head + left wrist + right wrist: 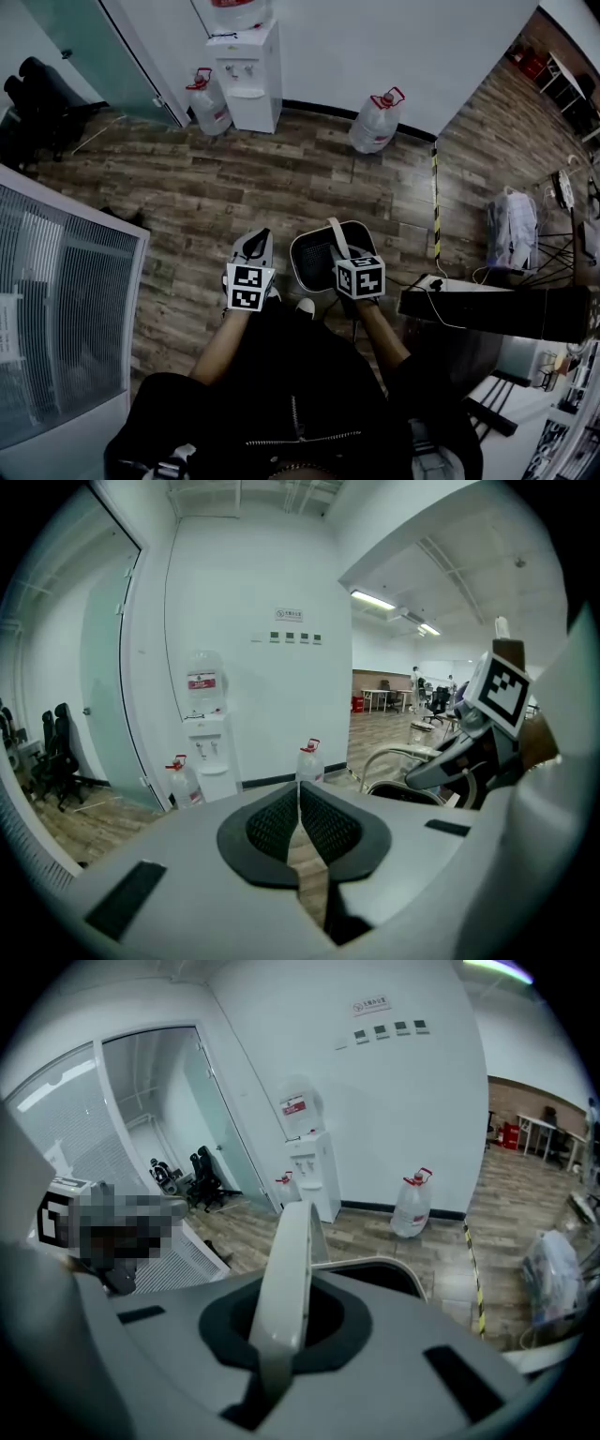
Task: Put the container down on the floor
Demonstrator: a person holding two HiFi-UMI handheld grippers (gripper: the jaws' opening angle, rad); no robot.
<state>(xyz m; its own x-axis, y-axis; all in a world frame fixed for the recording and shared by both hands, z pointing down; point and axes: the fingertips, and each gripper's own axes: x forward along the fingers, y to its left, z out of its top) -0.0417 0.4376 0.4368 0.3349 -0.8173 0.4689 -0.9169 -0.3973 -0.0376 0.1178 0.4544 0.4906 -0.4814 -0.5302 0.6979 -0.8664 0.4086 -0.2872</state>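
Observation:
The container (317,261) is a dark bin with a pale rim and a white bail handle (335,238). It sits just ahead of the person's feet, over the wood floor. My right gripper (343,259) is shut on that handle, which runs up between the pads in the right gripper view as a white strip (286,1269), with the bin's rim (398,1267) beyond. Whether the bin touches the floor I cannot tell. My left gripper (255,244) hangs beside the bin on its left, shut with nothing in it; its ribbed pads (281,819) meet. From there the bin's rim (401,759) shows at the right.
A water dispenser (248,75) stands at the far wall between two water bottles (208,105) (375,122). A glass partition (56,309) is at the left, a dark desk edge (497,311) and a white bag (511,230) at the right. Striped tape (435,202) crosses the floor.

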